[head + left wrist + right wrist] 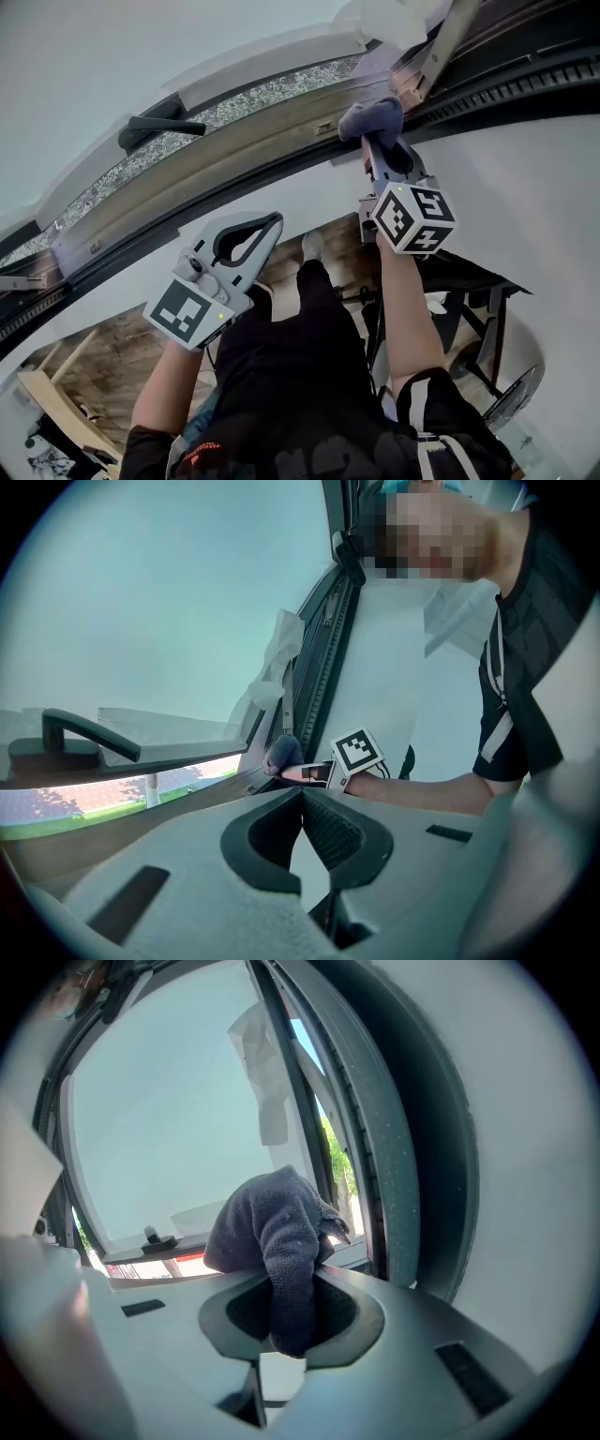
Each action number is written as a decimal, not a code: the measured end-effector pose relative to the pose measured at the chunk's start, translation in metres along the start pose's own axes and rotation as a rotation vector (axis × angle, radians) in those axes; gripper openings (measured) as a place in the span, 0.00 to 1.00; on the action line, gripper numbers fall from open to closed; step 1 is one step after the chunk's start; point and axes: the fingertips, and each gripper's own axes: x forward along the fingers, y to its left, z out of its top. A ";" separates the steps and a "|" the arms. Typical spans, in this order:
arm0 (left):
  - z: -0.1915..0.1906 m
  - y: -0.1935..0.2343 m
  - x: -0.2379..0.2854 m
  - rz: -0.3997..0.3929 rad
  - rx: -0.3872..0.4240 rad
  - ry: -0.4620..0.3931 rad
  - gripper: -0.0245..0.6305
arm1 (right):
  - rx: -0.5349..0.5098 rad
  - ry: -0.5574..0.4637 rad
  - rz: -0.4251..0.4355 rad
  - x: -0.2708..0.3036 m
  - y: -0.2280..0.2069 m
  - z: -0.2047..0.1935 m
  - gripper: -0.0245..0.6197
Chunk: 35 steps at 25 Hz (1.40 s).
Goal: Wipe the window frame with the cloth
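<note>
Two grippers are showing, but only one is doing the job. You are holding the right gripper (371, 148) up at the frame (253, 142) with its jaws clamped on a fold of the cloth (371, 118). The bunched wad is sticking out past the tips and seems to be resting against the frame near its corner. Gripping it by a fold is probably leaving enough loose cloth ahead of the jaws to press onto the surface. You are hanging the left gripper (262, 230) lower and apart from the frame, its jaws pressed together on nothing, likely just to stay out of the way. Toward the handle (157, 127) the frame is running open and unobstructed. At the corner itself the upright edge is closing you in, so the free room is lying to your left.
</note>
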 end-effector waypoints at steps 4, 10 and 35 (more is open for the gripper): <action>0.001 0.005 -0.010 0.012 0.028 -0.035 0.07 | -0.008 0.006 0.015 0.002 0.012 -0.002 0.12; -0.002 0.007 -0.028 0.038 -0.007 -0.019 0.07 | -0.022 0.015 0.044 0.004 0.035 -0.007 0.12; 0.017 0.008 -0.095 0.128 0.021 -0.100 0.07 | -0.081 0.012 0.213 -0.006 0.130 0.002 0.12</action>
